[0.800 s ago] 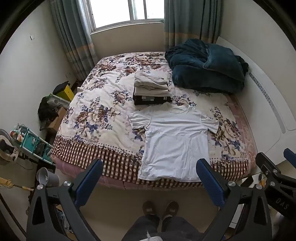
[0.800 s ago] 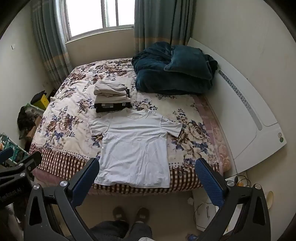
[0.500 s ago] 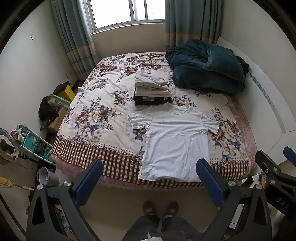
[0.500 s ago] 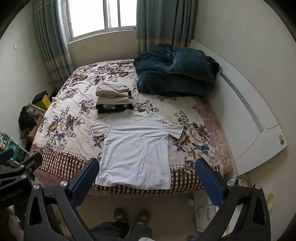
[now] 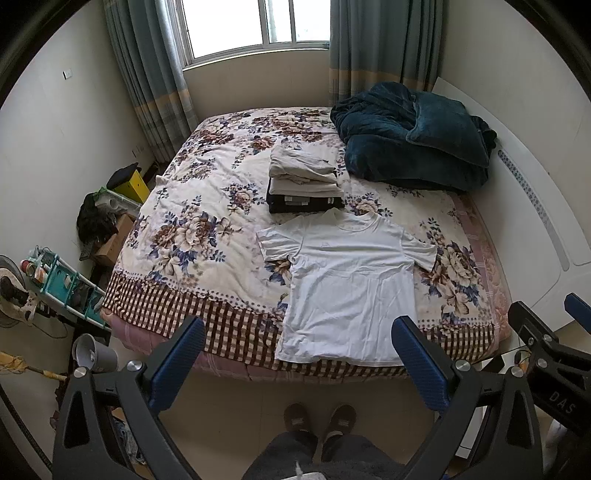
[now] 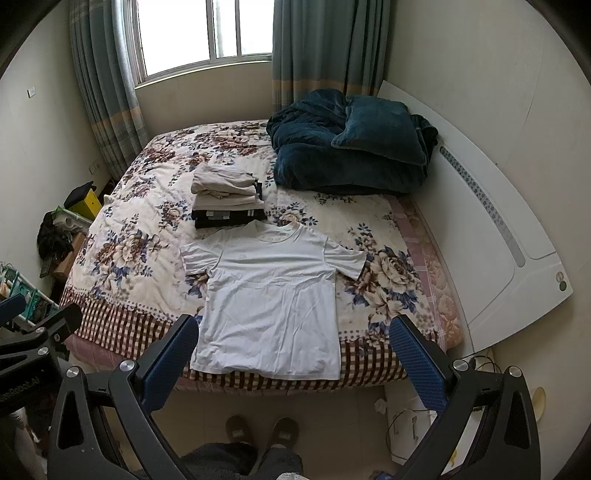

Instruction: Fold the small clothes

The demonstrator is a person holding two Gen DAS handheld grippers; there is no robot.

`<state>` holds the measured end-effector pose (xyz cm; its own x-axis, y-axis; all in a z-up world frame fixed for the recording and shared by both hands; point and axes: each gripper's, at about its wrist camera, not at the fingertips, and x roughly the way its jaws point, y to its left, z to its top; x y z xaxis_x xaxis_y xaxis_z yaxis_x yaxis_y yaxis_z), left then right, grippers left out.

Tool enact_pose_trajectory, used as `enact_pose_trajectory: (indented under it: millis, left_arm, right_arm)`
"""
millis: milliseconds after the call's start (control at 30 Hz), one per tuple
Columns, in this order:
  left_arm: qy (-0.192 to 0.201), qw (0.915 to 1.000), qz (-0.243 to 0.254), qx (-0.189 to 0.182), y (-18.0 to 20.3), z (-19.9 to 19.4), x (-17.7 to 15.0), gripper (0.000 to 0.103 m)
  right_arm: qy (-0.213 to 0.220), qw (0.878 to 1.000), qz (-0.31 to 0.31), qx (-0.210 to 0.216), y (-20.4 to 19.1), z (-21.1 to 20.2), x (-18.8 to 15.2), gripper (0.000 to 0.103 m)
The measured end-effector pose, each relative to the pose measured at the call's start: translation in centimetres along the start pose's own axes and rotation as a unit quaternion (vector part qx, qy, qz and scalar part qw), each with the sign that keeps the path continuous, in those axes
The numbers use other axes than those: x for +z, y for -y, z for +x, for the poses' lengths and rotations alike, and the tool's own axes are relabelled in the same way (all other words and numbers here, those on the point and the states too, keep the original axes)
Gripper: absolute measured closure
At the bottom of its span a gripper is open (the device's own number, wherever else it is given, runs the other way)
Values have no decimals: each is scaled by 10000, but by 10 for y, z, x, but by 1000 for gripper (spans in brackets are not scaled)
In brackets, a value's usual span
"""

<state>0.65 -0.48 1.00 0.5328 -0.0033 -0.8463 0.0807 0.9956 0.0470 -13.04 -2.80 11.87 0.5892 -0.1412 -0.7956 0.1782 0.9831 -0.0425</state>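
Hanging up in the air over the floor, the left tool (image 5: 297, 363) has its two blue fingers (image 5: 177, 363) spread wide, and it holds nothing. The right tool (image 6: 291, 363) is the same: wide and empty, with nothing between its fingers. Both are well back from the bed (image 5: 207, 258), above the person's slippers (image 5: 319, 419), so I think the person is just looking and picking where to grab first.

Right ahead of both tools, at the near edge of the bed, lies the white T-shirt (image 5: 351, 291). It is spread out flat, front up, with its sleeves out to the sides and its bottom edge close to the tools. My guess is that it was laid that way so the sides can be folded in easily. It does not look folded at all yet.

Just past the neck of the shirt sits a stack of folded clothes (image 5: 304, 184), pale ones on top and a dark one below. It almost touches the collar. That looks like the pile for finished things.

Farther off and to the right is a big dark blue blanket (image 5: 413, 140), bunched up out of the way by the white headboard (image 5: 535, 229). Far ahead is the window (image 5: 255, 26).
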Motion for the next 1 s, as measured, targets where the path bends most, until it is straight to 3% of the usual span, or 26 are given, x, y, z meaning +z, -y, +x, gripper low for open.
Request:
enact_pose_trajectory:
  millis: [1000]
  left_arm:
    - [46, 10000, -19, 3, -3, 0, 9, 0]
  right_arm:
    - [41, 10000, 7, 11, 0, -9, 17, 0]
